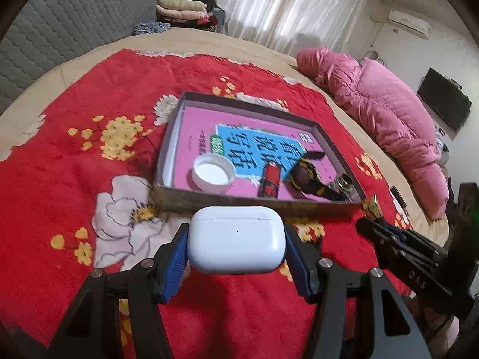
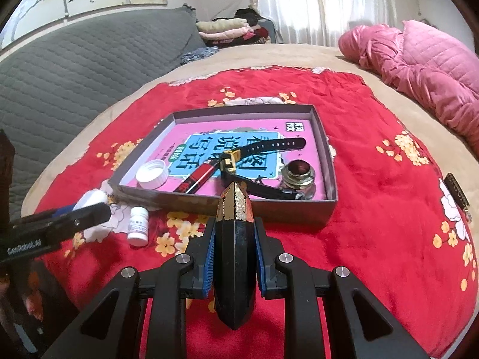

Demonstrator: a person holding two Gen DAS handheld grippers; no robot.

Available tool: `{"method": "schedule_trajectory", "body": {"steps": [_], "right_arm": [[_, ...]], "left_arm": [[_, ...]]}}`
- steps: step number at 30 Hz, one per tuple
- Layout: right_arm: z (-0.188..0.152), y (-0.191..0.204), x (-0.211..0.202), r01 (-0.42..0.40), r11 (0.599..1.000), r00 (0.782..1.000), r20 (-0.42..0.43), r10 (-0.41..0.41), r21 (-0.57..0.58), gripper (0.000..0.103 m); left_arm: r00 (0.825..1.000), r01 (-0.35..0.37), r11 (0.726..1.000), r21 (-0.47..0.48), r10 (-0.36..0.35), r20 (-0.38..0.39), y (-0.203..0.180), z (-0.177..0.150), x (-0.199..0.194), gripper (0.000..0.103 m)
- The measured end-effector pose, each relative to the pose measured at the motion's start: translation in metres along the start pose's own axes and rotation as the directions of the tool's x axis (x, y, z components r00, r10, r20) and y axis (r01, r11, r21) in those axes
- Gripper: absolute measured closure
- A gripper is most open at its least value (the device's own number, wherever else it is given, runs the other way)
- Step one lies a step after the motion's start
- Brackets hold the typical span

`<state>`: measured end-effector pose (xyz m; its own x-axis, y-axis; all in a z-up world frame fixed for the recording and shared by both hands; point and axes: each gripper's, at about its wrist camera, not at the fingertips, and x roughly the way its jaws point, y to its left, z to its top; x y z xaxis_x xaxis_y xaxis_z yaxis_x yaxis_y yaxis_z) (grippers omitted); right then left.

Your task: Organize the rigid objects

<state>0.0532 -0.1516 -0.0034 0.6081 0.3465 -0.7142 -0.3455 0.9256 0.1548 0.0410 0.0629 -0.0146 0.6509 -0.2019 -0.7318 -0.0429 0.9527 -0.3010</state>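
My left gripper (image 1: 236, 251) is shut on a white earbud case (image 1: 236, 239), held just in front of the near wall of a shallow grey box (image 1: 254, 202). The box holds a pink book, a white cap (image 1: 213, 176), a red lighter (image 1: 269, 181), a black watch (image 1: 308, 176) and a metal fitting (image 1: 344, 182). My right gripper (image 2: 235, 254) is shut on a black and gold pointed object (image 2: 235, 239), held before the box (image 2: 227, 202). A small white pill bottle (image 2: 138, 226) stands on the red cloth left of it.
The box lies on a red flowered cloth (image 2: 374, 185) over a beige bed. A pink quilt (image 2: 425, 68) lies at the far right. A grey padded headboard (image 2: 60, 83) and folded clothes (image 2: 230, 30) are behind. A dark flat item (image 2: 458, 191) lies at the cloth's right edge.
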Motion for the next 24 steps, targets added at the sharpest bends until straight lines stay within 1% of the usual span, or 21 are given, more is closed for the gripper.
{"method": "schedule_trajectory", "body": {"steps": [6,11,18,24], "right_arm": [[0.013,0.014,0.003,-0.024,0.999,1.0,0.018,0.025,-0.023,0.08],[0.021,0.024,0.01,-0.035,0.999,0.999,0.019,0.036,-0.042,0.08],[0.033,0.03,0.02,-0.044,0.998,0.999,0.018,0.045,-0.04,0.08],[0.044,0.039,0.031,-0.046,0.997,0.999,0.014,0.047,-0.063,0.08]], "left_arm": [[0.999,-0.024,1.0,-0.012,0.024,0.038,0.011,0.014,0.003,0.043],[0.998,-0.034,0.999,-0.034,0.036,0.054,0.018,0.024,0.011,0.043],[0.997,-0.03,0.999,-0.032,0.032,0.066,0.016,0.036,0.026,0.043],[0.997,-0.025,0.999,-0.029,0.027,0.07,0.016,0.045,0.044,0.043]]}}
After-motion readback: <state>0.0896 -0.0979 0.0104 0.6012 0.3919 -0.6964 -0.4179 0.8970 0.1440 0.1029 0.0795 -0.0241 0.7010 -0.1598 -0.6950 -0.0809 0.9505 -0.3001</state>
